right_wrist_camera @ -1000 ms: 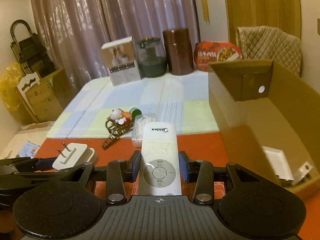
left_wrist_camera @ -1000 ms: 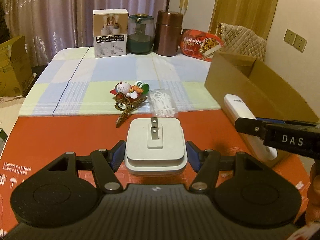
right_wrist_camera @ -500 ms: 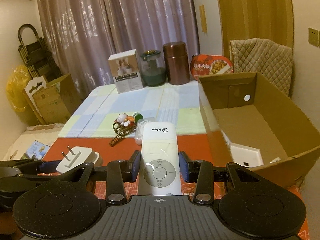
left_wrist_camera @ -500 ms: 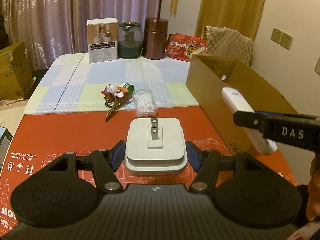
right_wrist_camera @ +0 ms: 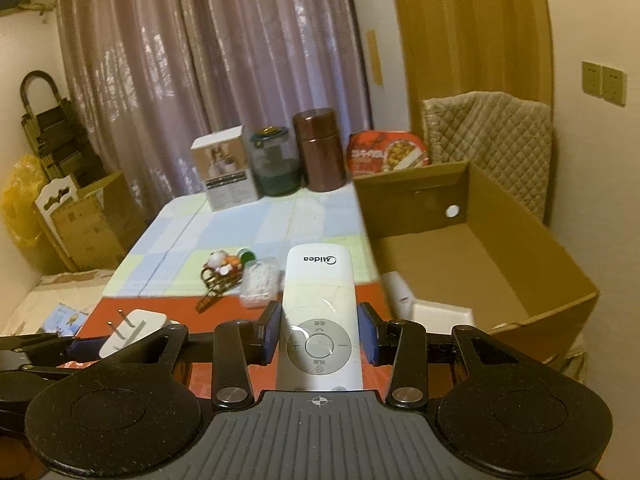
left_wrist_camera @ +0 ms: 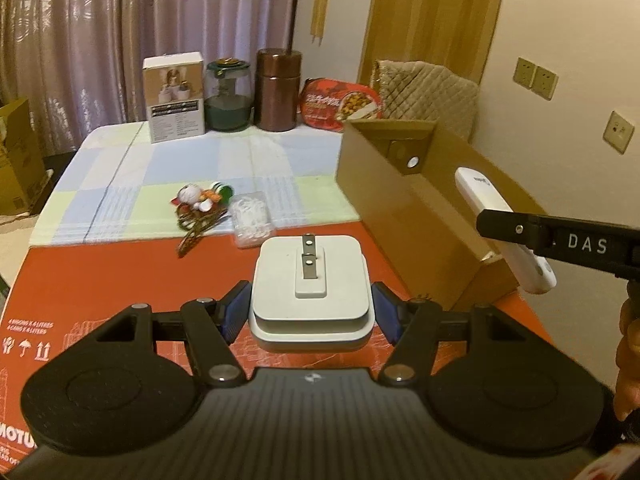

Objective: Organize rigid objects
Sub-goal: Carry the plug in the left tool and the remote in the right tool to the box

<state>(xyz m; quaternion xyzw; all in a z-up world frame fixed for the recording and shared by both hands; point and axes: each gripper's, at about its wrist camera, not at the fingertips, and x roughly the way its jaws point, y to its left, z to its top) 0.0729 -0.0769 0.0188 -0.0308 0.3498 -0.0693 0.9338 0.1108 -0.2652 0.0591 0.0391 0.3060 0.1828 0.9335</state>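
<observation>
While both claws were loaded and held above the red table (left_wrist_camera: 100,280), the entry read as follows. Left claw (left_wrist_camera: 310,314): clamped on a white plug adapter (left_wrist_camera: 310,292), pads against its two side walls, the two metal prongs facing up. Square, rounded corners, stepped base. Judged light, hard-shelled and stiff; smooth plastic could slip, so the flat sides are the place to grip, never the prongs. Right claw (right_wrist_camera: 320,338): clamped on a white remote control (right_wrist_camera: 318,320), pads at either side of its round button ring, the logo end pointing away toward 12 o'clock. Long, slim, glossy; judged light and rigid, best held mid-body for balance. Cardboard box (right_wrist_camera: 520,248): open-topped, at 2 o'clock from the right claw, with a white item (right_wrist_camera: 440,314) in its near corner, possibly another adapter; the view there was partly blocked. On the table at 11 o'clock: a small ornament (right_wrist_camera: 224,268) and a clear packet (right_wrist_camera: 260,286).
</observation>
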